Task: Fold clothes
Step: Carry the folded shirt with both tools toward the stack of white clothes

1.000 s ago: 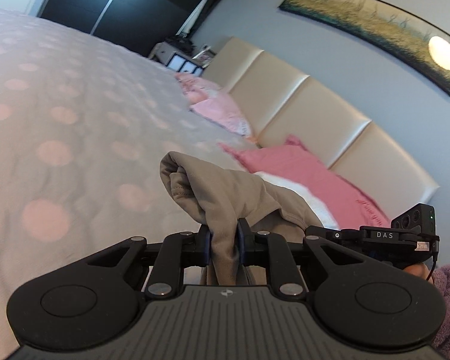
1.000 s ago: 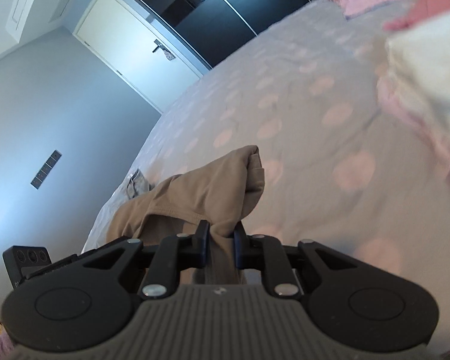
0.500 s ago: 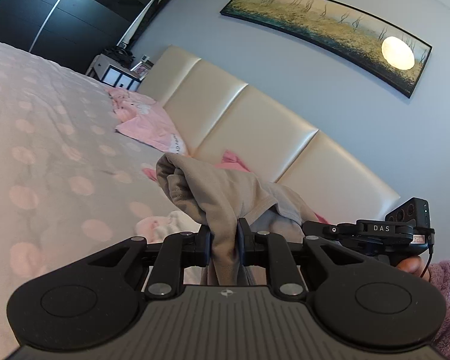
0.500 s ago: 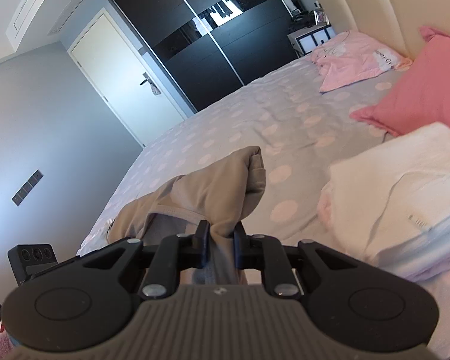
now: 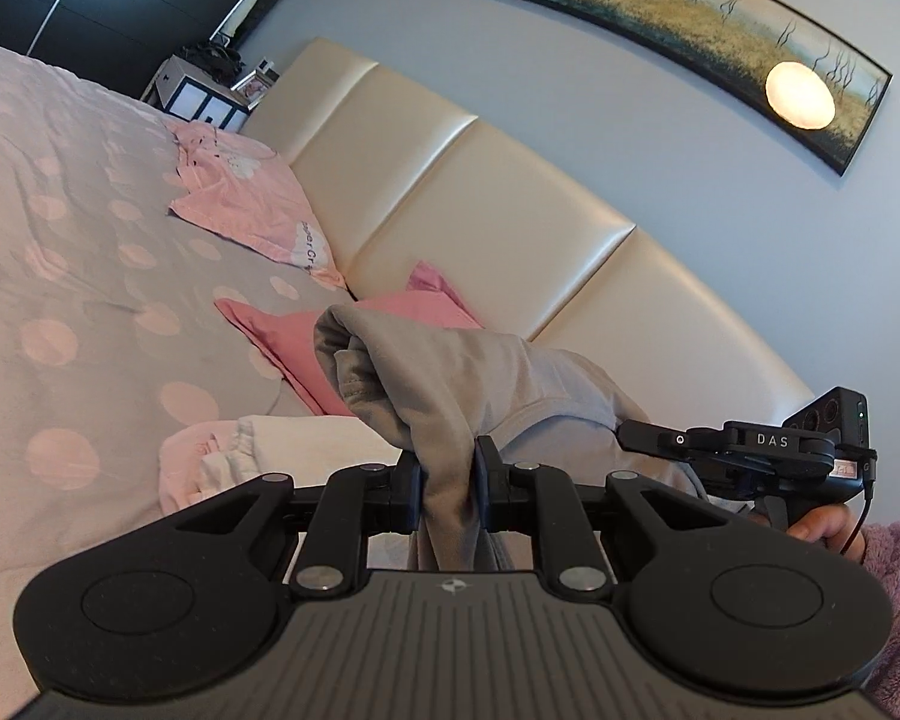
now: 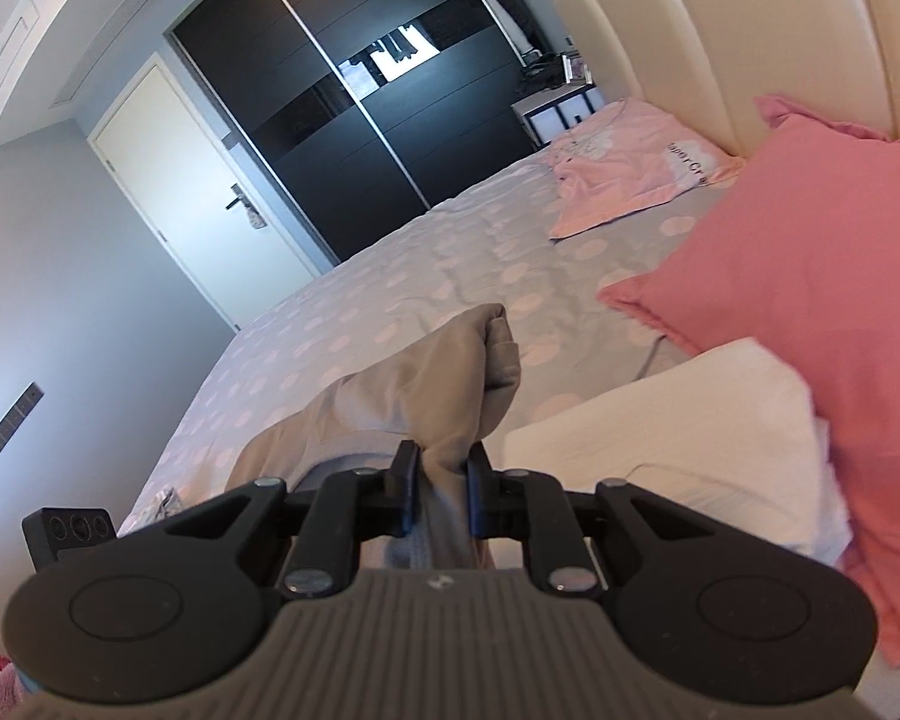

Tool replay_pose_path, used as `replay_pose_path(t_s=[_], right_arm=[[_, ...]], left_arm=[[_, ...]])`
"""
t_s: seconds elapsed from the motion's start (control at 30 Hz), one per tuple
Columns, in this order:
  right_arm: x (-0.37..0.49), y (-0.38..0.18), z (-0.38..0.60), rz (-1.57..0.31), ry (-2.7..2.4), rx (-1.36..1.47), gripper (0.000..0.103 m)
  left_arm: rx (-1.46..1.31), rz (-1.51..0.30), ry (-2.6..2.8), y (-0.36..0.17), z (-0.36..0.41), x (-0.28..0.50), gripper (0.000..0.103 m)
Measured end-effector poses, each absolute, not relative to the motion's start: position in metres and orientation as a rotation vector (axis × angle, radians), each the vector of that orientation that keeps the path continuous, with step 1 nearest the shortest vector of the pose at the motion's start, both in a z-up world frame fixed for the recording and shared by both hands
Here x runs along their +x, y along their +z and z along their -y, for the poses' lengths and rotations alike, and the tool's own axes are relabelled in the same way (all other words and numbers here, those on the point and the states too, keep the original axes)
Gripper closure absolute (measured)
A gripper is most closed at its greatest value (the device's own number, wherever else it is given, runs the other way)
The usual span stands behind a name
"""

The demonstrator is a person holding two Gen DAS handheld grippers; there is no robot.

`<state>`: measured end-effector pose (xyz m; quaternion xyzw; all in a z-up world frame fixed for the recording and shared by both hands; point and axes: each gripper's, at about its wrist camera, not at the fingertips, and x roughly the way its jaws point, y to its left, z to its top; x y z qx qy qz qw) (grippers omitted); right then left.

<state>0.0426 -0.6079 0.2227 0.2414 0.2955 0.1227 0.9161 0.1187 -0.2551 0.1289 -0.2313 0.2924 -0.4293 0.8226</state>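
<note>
The beige garment (image 5: 450,384) is held aloft, pinched tight in both left tongs (image 5: 448,483) and right tongs (image 6: 441,486); a lowering onto the white stack (image 6: 678,438) is judged next.

Each camera sits just behind its own fingers, low and close over the bed (image 5: 60,276): the left view faces the headboard (image 5: 480,210), the right view the wardrobe (image 6: 378,108), and both show the pink pillow (image 6: 810,276).
</note>
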Motion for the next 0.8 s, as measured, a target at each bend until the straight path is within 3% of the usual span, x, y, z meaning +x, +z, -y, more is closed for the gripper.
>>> replay_pose_path(t_s=[0.37,0.8], right_arm=[[0.094,0.196,0.675,-0.646,0.213,0.51,0.086],[0.138,0.102,0.719,-0.737,0.156,0.6,0.088]], left_arm=[[-0.466,-0.707,-0.886,0.1,0.319,0.159,0.089],[-0.383,-0.84,-0.832,0.04,0.353,0.197,0.087]])
